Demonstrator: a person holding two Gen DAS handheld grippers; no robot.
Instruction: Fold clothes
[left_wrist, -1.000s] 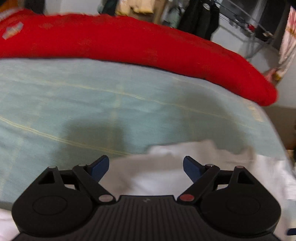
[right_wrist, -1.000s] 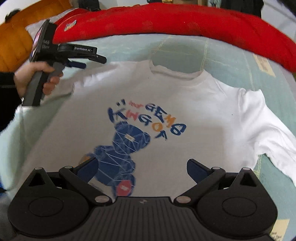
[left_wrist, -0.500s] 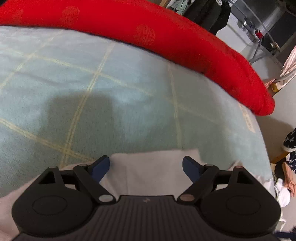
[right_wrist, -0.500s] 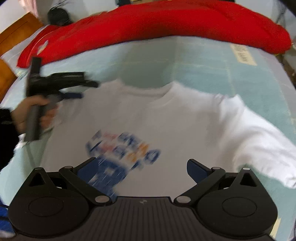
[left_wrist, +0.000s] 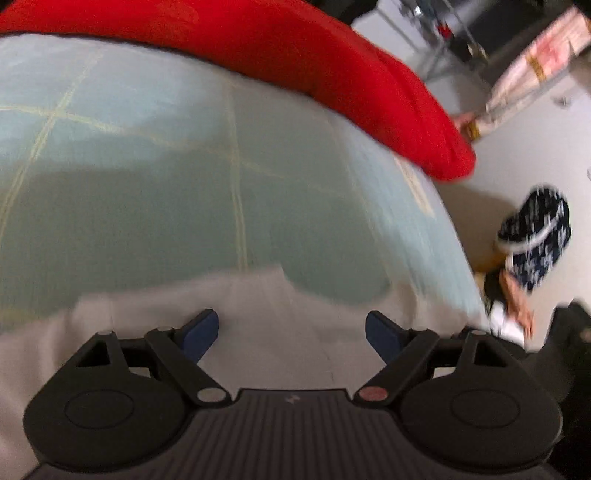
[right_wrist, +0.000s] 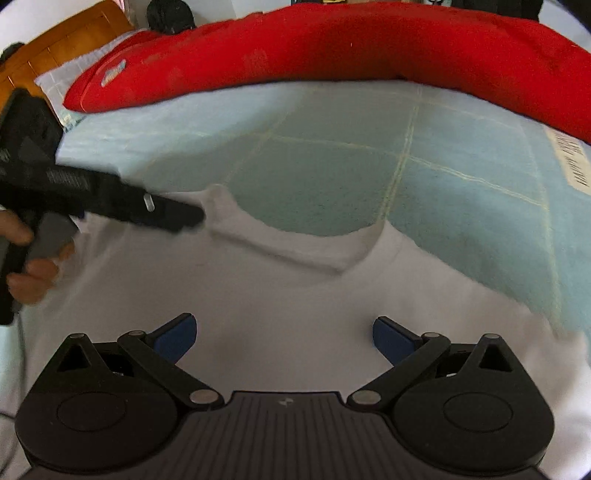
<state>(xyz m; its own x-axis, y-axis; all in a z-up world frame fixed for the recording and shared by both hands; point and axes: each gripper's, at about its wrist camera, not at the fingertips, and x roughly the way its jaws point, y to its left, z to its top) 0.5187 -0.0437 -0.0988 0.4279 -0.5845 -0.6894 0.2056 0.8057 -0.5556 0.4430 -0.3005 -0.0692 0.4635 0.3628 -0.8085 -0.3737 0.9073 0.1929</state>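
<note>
A white T-shirt (right_wrist: 288, 295) lies spread flat on the pale green bed cover, collar (right_wrist: 295, 247) toward the red quilt. My right gripper (right_wrist: 284, 334) hovers open over the shirt's upper chest, just below the collar, with nothing between its blue pads. In the right wrist view my left gripper (right_wrist: 181, 218) is held by a hand (right_wrist: 33, 273) at the left, its tip by the collar's left end. In the left wrist view the left gripper (left_wrist: 291, 330) is open above the white T-shirt (left_wrist: 288, 314) near its top edge.
A long red quilt (right_wrist: 351, 48) lies across the far side of the pale green bed cover (right_wrist: 461, 206). The bed's right edge drops to the floor, where a dark patterned item (left_wrist: 535, 236) lies. A wooden headboard (right_wrist: 62, 48) stands at far left.
Both grippers moved up the shirt toward the collar; the printed bear design has dropped out of the right wrist view. The left gripper swung right, bringing the floor beside the bed into view.
</note>
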